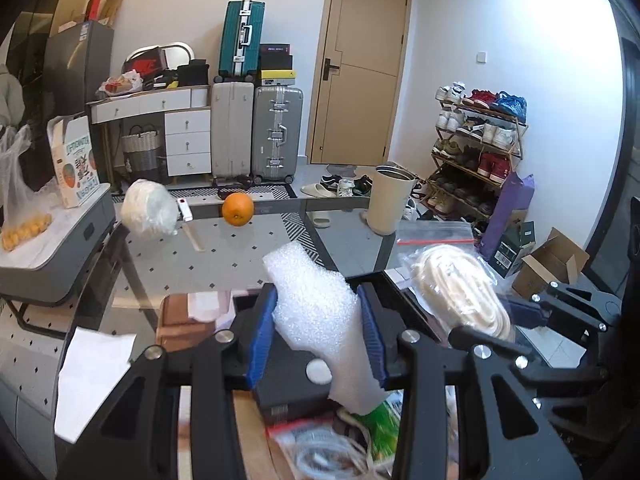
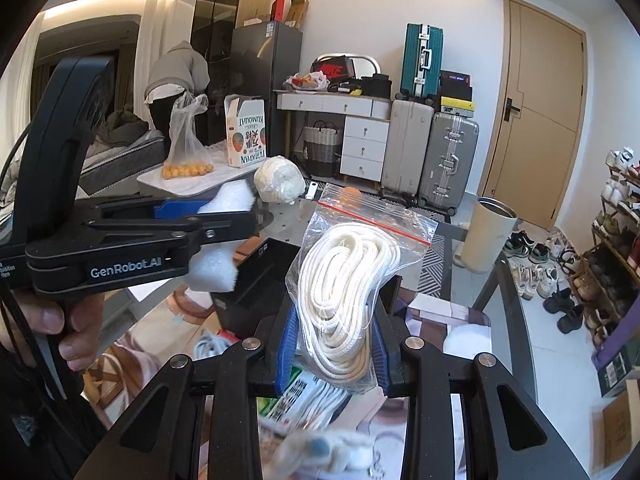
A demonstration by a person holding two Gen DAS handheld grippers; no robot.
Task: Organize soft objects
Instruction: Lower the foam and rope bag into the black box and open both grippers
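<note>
Left wrist: jaws pinch foam sheet (image 1: 316, 300); right jaws clamp bagged rope (image 2: 348, 304).

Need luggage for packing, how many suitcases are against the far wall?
3: teal suitcase on top, white suitcase lower left, silver suitcase lower right beside the door. Others may be hidden.

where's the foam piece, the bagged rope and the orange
foam piece (image 1: 316, 300), left wrist view, middle of the white foam between the left claw's blue pads
bagged rope (image 2: 344, 292), right wrist view, centre of the white coil inside the zip bag
orange (image 1: 238, 209), left wrist view, middle of the fruit
</note>
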